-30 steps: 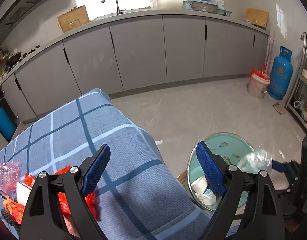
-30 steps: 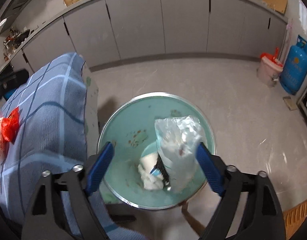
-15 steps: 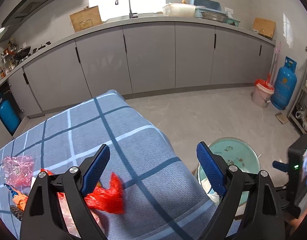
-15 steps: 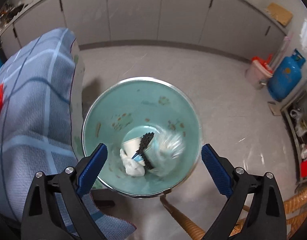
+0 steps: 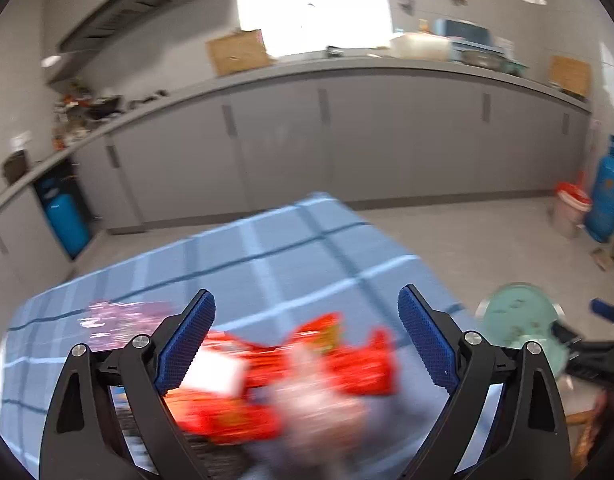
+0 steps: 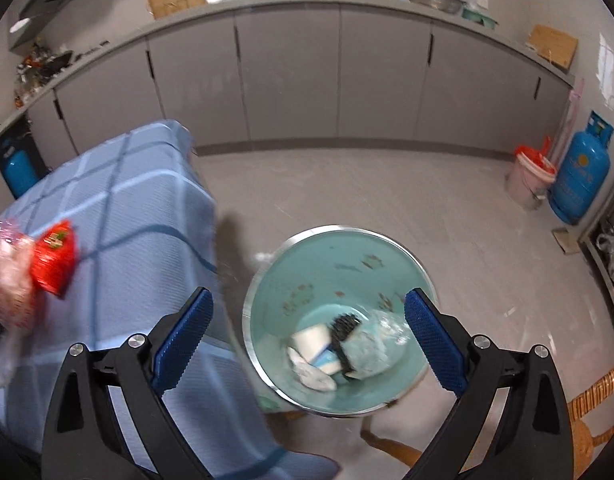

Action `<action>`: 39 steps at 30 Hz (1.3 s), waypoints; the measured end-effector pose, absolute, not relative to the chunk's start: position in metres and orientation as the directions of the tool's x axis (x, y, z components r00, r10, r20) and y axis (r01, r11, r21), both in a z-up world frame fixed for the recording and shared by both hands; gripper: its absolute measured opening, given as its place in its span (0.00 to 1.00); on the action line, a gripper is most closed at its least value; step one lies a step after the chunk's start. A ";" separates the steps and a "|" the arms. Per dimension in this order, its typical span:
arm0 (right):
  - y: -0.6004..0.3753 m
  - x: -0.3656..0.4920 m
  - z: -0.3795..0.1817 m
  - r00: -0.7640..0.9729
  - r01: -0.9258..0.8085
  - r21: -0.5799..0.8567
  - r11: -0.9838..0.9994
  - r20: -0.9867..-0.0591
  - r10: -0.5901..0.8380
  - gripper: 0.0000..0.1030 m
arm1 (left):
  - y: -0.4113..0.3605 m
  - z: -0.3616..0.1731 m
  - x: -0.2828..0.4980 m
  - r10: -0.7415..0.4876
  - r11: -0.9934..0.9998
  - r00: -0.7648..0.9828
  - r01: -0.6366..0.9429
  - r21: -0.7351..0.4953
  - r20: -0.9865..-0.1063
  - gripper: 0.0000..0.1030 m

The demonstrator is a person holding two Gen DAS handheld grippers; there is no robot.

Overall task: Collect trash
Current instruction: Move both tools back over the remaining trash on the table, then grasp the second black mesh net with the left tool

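Blurred red wrappers lie on the blue checked tablecloth, with a pink wrapper to their left. My left gripper is open just above the red wrappers. My right gripper is open and empty above the teal trash bin, which stands on the floor right of the table. In the bin lie a clear plastic bag, a black comb-like piece and white scraps. The red wrapper also shows at the right wrist view's left edge.
Grey kitchen cabinets run along the back wall. A blue gas cylinder and a white bucket stand at the right. A wicker chair is beside the bin. The bin also shows in the left wrist view.
The clear bag fell from my right gripper into the bin. My right gripper drew back and up. My left gripper swung left over the red wrappers.
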State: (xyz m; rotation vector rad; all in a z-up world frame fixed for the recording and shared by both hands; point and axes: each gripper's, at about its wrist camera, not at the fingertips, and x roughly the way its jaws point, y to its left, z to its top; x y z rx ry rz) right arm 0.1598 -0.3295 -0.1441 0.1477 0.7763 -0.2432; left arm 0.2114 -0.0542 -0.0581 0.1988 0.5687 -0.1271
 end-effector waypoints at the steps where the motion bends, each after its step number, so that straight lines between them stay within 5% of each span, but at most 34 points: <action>1: -0.323 0.160 -0.141 0.696 0.259 0.049 0.965 -0.702 -0.151 0.92 | -0.040 -0.057 0.208 -0.038 0.976 0.841 0.146 0.159 -0.539 0.91; 13: -0.219 0.161 -0.126 0.737 0.051 0.098 0.994 -0.676 0.029 0.92 | 0.091 -0.084 0.184 0.197 0.976 0.772 -0.096 0.196 -0.605 0.91; 32: -0.136 0.160 -0.142 0.704 -0.089 0.114 0.990 -0.696 0.143 0.92 | 0.086 -0.156 0.182 0.105 0.991 0.662 -0.004 0.137 -0.742 0.89; 35: -0.136 0.159 -0.144 0.704 -0.078 0.118 0.990 -0.697 0.139 0.92 | 0.082 -0.159 0.181 0.038 0.995 0.646 0.047 0.090 -0.762 0.61; 37: -0.138 0.160 -0.144 0.705 -0.075 0.124 0.989 -0.695 0.141 0.93 | 0.077 -0.159 0.176 -0.007 0.994 0.643 0.087 0.064 -0.766 0.26; 39: -0.139 0.161 -0.144 0.706 -0.077 0.128 0.989 -0.693 0.144 0.93 | 0.073 -0.157 0.170 -0.034 0.991 0.642 0.120 0.057 -0.766 0.14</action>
